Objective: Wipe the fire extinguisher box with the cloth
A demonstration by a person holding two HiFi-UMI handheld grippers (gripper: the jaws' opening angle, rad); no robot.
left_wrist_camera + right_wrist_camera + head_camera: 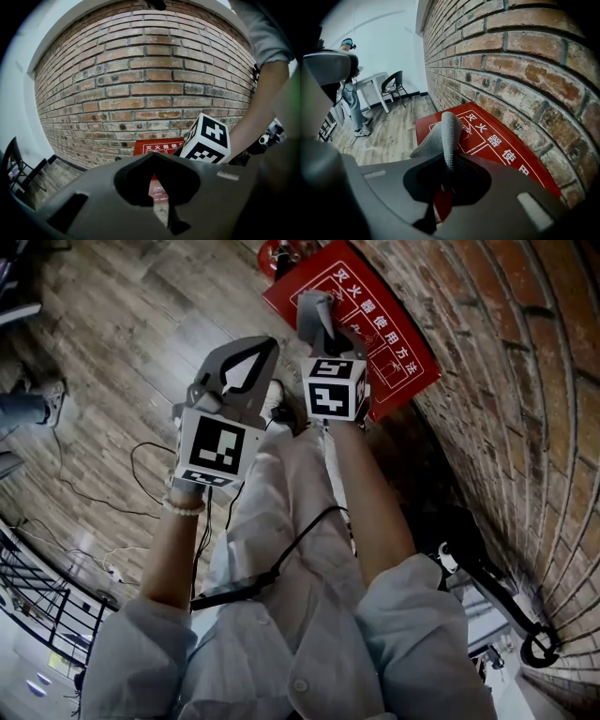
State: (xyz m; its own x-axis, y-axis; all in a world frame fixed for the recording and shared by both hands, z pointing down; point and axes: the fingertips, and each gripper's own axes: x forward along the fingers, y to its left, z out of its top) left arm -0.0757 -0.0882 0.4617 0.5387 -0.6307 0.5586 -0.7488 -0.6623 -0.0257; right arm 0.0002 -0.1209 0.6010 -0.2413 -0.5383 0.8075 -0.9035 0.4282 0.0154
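Right gripper (446, 168) pinches one cloth (449, 133)

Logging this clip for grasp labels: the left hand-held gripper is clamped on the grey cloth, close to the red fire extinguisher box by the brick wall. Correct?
Not quite. It is the right hand-held gripper that is clamped on the grey cloth, as the right gripper view shows. The left hand-held gripper is shut on nothing. The rest stands: the red fire extinguisher box sits by the brick wall.
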